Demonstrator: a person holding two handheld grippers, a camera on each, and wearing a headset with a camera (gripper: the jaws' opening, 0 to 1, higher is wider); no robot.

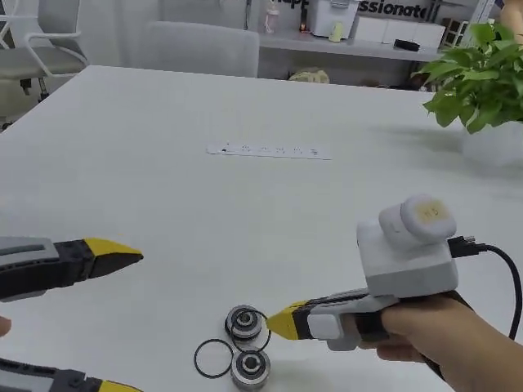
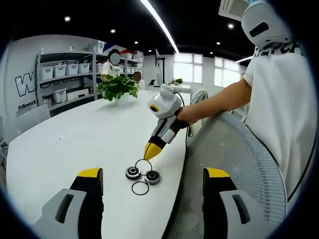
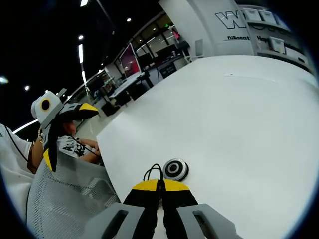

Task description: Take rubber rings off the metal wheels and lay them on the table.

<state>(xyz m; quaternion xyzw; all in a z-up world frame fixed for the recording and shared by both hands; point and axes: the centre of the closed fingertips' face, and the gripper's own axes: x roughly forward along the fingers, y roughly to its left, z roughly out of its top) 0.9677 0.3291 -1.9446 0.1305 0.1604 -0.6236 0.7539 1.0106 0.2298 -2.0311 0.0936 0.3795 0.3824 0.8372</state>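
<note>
At lower centre a rubber ring (image 3: 151, 172) is pinched by the right gripper (image 3: 160, 183) fingers, and the left gripper (image 2: 153, 175) fingers are spread wide.

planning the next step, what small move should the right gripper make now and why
Probably draw the right gripper back a little so the pinched rubber ring comes clear of the metal wheel, then lay it by the loose ring. Its jaws are shut on the ring, which loops right beside that wheel; the left gripper is open, off to the side.
</note>
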